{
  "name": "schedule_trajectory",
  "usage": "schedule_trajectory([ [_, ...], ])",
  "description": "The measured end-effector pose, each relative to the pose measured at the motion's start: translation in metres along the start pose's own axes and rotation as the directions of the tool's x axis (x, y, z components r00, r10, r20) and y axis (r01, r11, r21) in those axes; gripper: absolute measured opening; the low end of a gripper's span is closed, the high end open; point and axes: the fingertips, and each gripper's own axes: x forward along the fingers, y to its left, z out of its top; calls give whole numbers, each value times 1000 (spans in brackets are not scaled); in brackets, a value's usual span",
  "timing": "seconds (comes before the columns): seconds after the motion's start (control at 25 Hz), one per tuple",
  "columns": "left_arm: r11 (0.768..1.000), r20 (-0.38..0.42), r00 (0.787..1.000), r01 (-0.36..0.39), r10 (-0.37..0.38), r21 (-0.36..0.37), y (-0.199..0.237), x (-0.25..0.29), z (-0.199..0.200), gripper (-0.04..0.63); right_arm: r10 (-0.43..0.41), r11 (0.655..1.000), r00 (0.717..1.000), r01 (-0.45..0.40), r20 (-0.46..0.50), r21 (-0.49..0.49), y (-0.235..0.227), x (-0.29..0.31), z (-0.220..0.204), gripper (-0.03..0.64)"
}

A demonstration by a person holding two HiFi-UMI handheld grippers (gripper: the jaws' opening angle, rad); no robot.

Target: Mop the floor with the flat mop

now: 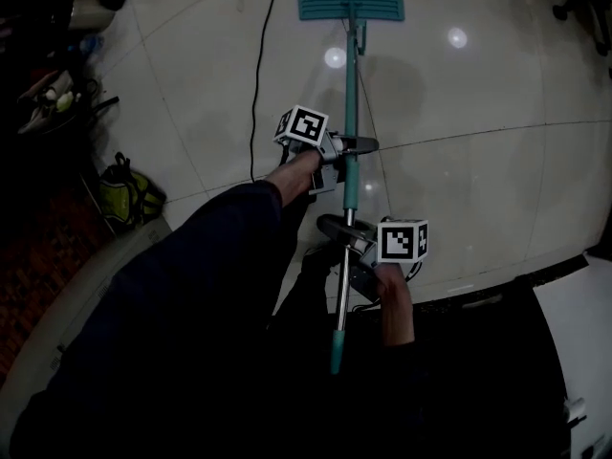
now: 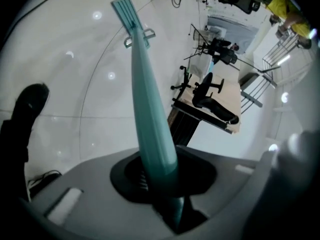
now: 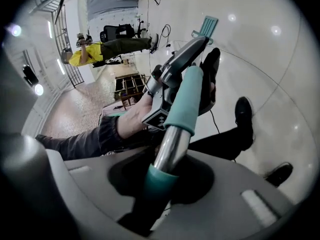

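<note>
A flat mop with a teal head [image 1: 351, 6] lies flat on the pale tiled floor ahead of me. Its pole [image 1: 350, 103] runs back toward me, teal in the middle, bare metal lower, with a teal end grip [image 1: 338, 350]. My left gripper [image 1: 350, 147] is shut on the teal part of the pole [image 2: 150, 119]. Lower down, my right gripper [image 1: 346, 229] is shut on the pole where metal meets teal [image 3: 165, 159]. In the left gripper view the mop head [image 2: 127, 11] shows far off.
A black cable [image 1: 256, 84] trails over the tiles left of the mop. A yellow-green bag [image 1: 129, 191] and clutter [image 1: 57, 94] sit at the left. A desk with office chairs [image 2: 212, 91] stands beyond. A white surface [image 1: 574, 342] is at the lower right.
</note>
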Motion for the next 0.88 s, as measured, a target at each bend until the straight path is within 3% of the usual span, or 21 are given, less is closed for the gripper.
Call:
schedule_trajectory([
  [0.12, 999, 32, 999, 11, -12, 37, -28, -4, 54, 115, 27, 999, 999, -26, 42, -22, 17, 13, 55, 98],
  [0.4, 993, 45, 999, 10, -16, 121, -59, 0, 84, 118, 15, 999, 993, -11, 117, -37, 29, 17, 87, 97],
  [0.6, 992, 40, 999, 16, -21, 125, -47, 3, 54, 118, 26, 997, 996, -20, 86, -70, 21, 9, 54, 97],
  [0.8, 997, 34, 999, 31, -33, 70, -45, -5, 53, 117, -12, 998, 1000, 12, 0, -59, 24, 7, 50, 98],
  [0.88, 998, 26, 999, 36, -37, 56, -34, 1, 8, 115, -25, 998, 1000, 24, -15, -55, 17, -9, 7, 98],
])
